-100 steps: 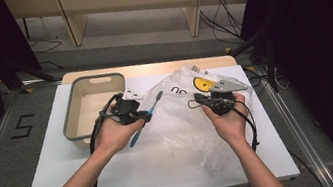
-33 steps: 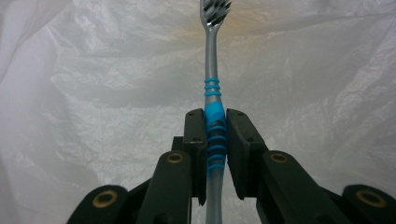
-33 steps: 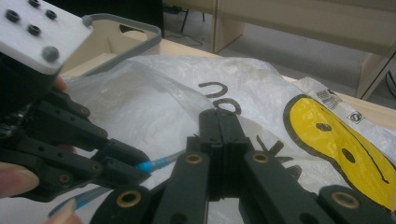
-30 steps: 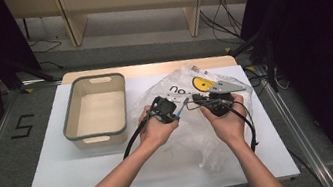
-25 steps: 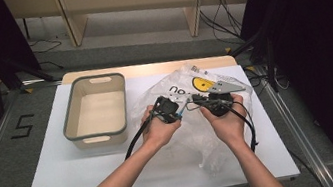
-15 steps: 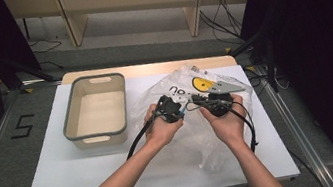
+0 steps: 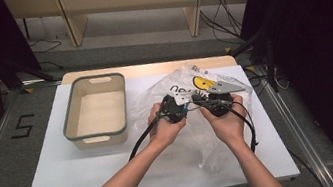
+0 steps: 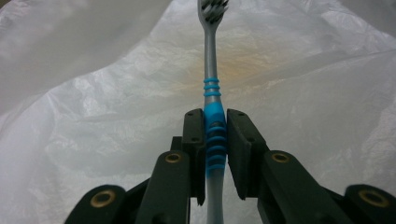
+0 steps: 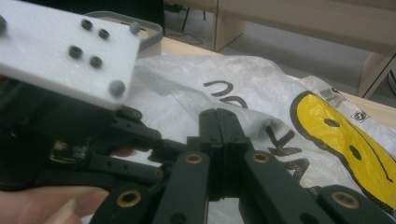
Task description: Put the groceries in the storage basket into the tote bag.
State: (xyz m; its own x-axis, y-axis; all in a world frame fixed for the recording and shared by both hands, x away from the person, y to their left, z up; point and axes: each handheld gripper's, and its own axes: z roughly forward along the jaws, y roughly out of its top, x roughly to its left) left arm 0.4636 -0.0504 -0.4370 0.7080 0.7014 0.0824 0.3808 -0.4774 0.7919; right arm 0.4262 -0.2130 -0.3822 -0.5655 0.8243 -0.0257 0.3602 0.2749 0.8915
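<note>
The toothbrush (image 8: 211,135) was gripped by the left gripper's (image 8: 215,140) jaws inside the plastic bag (image 7: 188,82), whose edge was pinched by the right gripper's (image 9: 218,140) closed jaws, seemingly to keep it open.

hand-held gripper (image 9: 218,122) pinching plastic bag (image 9: 261,93), tub (image 9: 140,25) behind

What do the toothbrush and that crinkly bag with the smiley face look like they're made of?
The toothbrush looks like hard grey plastic with ribbed blue bands, probably rubbery grip. The bag seems to be thin plastic film: milky, translucent, glossy, creased all over, with a printed yellow face. The bin beside it looks like matte moulded plastic.
</note>
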